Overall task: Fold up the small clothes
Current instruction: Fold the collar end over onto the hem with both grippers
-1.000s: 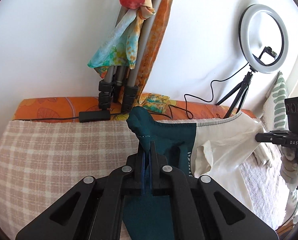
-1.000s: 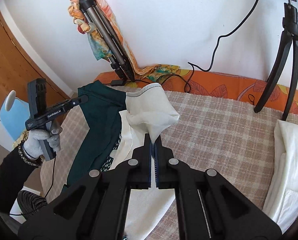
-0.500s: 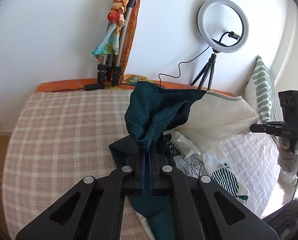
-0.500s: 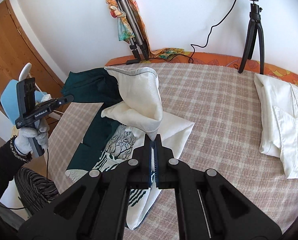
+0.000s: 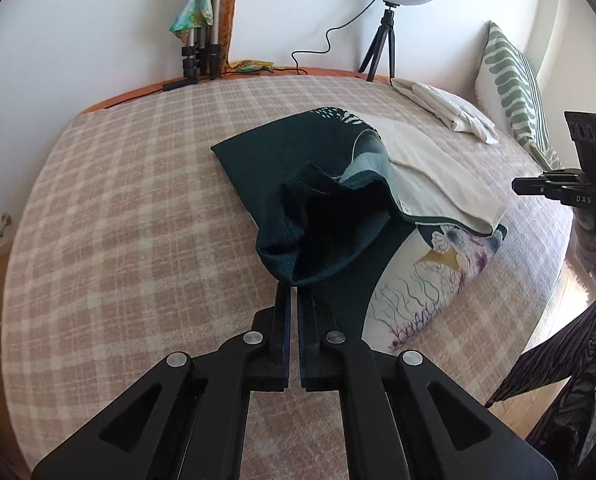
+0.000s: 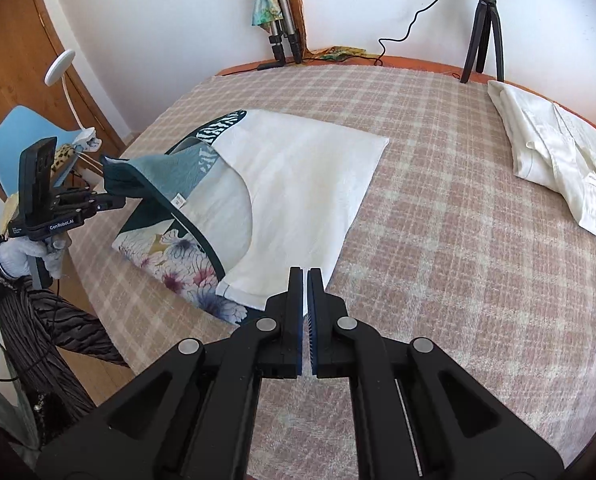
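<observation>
A small garment, dark teal on one side and cream with a flower print on the other (image 5: 430,168) (image 6: 294,184), lies on the checked bed cover. My left gripper (image 5: 292,290) is shut on a bunched teal corner (image 5: 318,236) and holds it lifted above the cover; this shows in the right wrist view (image 6: 138,178) too. My right gripper (image 6: 305,276) has its jaws together at the near edge of the cream half, which lies flat. I cannot tell whether any cloth is between its pads.
A folded white shirt (image 6: 558,152) lies at the right of the bed. A ring light tripod (image 6: 482,36) and a folded tripod with a scarf (image 6: 278,12) stand at the wall. A striped pillow (image 5: 514,80) is at the right; a blue chair (image 6: 22,140) at the left.
Both grippers came down and back from a high lift. The cream half now lies flat on the bed. The left gripper still holds the teal corner up.
</observation>
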The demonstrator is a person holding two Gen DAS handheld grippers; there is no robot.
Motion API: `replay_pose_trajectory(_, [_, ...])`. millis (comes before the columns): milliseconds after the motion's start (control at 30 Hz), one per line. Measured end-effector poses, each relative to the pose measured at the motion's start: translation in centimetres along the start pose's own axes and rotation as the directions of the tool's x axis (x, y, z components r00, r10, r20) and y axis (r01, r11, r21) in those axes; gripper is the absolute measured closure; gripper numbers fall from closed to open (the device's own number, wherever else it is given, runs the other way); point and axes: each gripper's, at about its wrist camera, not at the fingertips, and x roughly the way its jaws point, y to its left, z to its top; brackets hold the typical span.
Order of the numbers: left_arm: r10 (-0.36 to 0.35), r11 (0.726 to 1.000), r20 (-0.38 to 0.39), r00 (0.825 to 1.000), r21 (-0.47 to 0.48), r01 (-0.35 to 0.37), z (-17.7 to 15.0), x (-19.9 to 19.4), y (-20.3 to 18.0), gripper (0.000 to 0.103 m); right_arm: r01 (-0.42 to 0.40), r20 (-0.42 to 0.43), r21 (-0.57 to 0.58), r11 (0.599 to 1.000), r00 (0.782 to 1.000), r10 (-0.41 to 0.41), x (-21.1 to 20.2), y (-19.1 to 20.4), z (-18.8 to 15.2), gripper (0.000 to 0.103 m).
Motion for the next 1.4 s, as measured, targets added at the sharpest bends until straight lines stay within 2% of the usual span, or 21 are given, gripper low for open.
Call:
replay_pose_trajectory(100, [-0.005, 1.0, -0.011, 1.0, 0.024, 0.005, -1.1, -1.5, -0.2, 0.092, 0.055, -0.04, 0.048, 0.997, 0.998, -0.053, -0.1, -0.8, -1.3, 0.099])
replay_pose_trajectory(167, [-0.007, 1.0, 0.017, 1.0, 0.013, 0.007, -1.4, -2.9, 0.1, 0.088, -0.009, -0.043, 0.157, 0.987, 0.999, 0.016, -0.2, -2.4, -1.9, 0.097])
replay_pose_trajectory(200, [-0.006, 1.0, 0.034, 0.999, -0.005, 0.006, -1.4, -3.6, 0.4, 0.075, -0.045, -0.037, 0.213, 0.976, 0.998, 0.054, -0.2, -3.3, -2.1, 0.094])
replay_pose_trajectory(267, [-0.01, 0.997, 0.084, 0.996, -0.076, 0.016, -1.0, -4.7, 1.8, 0.058, -0.088, -0.028, 0.317, 0.944, 0.994, 0.102, 0.1, -4.7, -2.2, 0.061])
replay_pose_trajectory(333, [-0.015, 0.982, 0.122, 0.992, -0.187, 0.037, -0.6, -5.0, 3.8, 0.058, -0.136, -0.008, 0.411, 0.902, 0.988, 0.153, 0.6, -6.0, -2.3, 0.053])
replay_pose_trajectory(367, [-0.014, 0.976, 0.134, 0.991, -0.212, 0.042, -0.4, -4.8, 4.4, 0.058, -0.171, 0.001, 0.452, 0.876, 0.981, 0.192, 1.1, -6.5, -2.3, 0.052])
replay_pose_trajectory(467, [-0.019, 0.987, 0.076, 0.997, -0.157, 0.031, 0.2, -2.4, 4.4, 0.057, -0.239, 0.003, 0.535, 0.81, 0.96, 0.28, 2.9, -7.1, -2.2, 0.052])
replay_pose_trajectory(567, [0.004, 0.998, 0.061, 0.998, -0.067, 0.0, 0.6, -0.5, 2.8, 0.058, -0.231, -0.002, 0.552, 0.802, 0.96, 0.279, 4.3, -6.9, -2.0, 0.052])
replay_pose_trajectory(633, [0.03, 0.999, 0.061, 0.998, 0.034, -0.033, 1.0, 0.4, 1.0, 0.071, -0.254, 0.015, 0.548, 0.797, 0.956, 0.294, 4.6, -6.5, -1.7, 0.052])
replay_pose_trajectory(667, [0.038, 0.996, 0.057, 0.998, 0.081, -0.043, 1.1, 0.9, 0.2, 0.088, -0.277, 0.024, 0.549, 0.788, 0.948, 0.316, 4.8, -6.2, -1.5, 0.06])
replay_pose_trajectory(700, [0.056, 0.99, 0.06, 0.997, 0.125, -0.063, 1.2, 1.2, -0.5, 0.095, -0.292, 0.033, 0.549, 0.783, 0.944, 0.328, 5.1, -6.0, -1.4, 0.07])
replay_pose_trajectory(733, [0.072, 0.983, 0.07, 0.995, 0.164, -0.082, 1.3, 1.2, -1.2, 0.096, -0.295, 0.028, 0.545, 0.785, 0.942, 0.334, 5.4, -5.7, -1.3, 0.094])
replay_pose_trajectory(833, [0.13, 0.938, 0.128, 0.983, 0.307, -0.164, 1.2, 0.0, -3.5, 0.1, -0.297, 0.031, 0.556, 0.777, 0.941, 0.337, 5.4, -5.3, -1.2, 0.098])
replay_pose_trajectory(867, [0.15, 0.904, 0.153, 0.977, 0.379, -0.198, 0.8, -0.6, -4.6, 0.1, -0.322, 0.046, 0.564, 0.761, 0.932, 0.36, 5.1, -5.3, -1.2, 0.098])
replay_pose_trajectory(967, [0.19, 0.764, 0.206, 0.96, 0.584, -0.276, -1.4, -1.8, -7.4, 0.1, -0.385, 0.11, 0.577, 0.72, 0.91, 0.399, 3.2, -6.0, -1.4, 0.098])
replay_pose_trajectory(1033, [0.202, 0.721, 0.187, 0.961, 0.636, -0.275, -2.9, -2.0, -7.9, 0.099, -0.424, 0.162, 0.605, 0.674, 0.894, 0.417, 2.1, -7.1, -1.8, 0.098])
replay_pose_trajectory(1133, [0.187, 0.779, 0.101, 0.977, 0.59, -0.211, -4.0, -2.3, -7.1, 0.093, -0.455, 0.196, 0.633, 0.626, 0.877, 0.439, 1.5, -8.3, -2.9, 0.098])
replay_pose_trajectory(1200, [0.171, 0.829, 0.056, 0.984, 0.531, -0.174, -4.2, -2.8, -6.1, 0.066, -0.443, 0.177, 0.628, 0.641, 0.882, 0.436, 1.5, -8.4, -3.3, 0.095])
replay_pose_trajectory(1233, [0.158, 0.854, 0.042, 0.986, 0.495, -0.158, -4.1, -3.0, -5.6, 0.064, -0.426, 0.165, 0.624, 0.655, 0.891, 0.423, 1.5, -8.4, -3.5, 0.095])
replay_pose_trajectory(1333, [0.075, 0.961, -0.003, 0.997, 0.268, -0.071, -2.9, -3.6, -2.7, 0.064, -0.369, 0.124, 0.619, 0.693, 0.918, 0.378, 1.7, -8.6, -3.7, 0.09])
replay_pose_trajectory(1400, [0.008, 0.999, 0.006, 1.0, 0.053, -0.009, -1.9, -3.7, 0.0, 0.064, -0.33, 0.097, 0.617, 0.715, 0.933, 0.348, 2.1, -9.0, -3.8, 0.074])
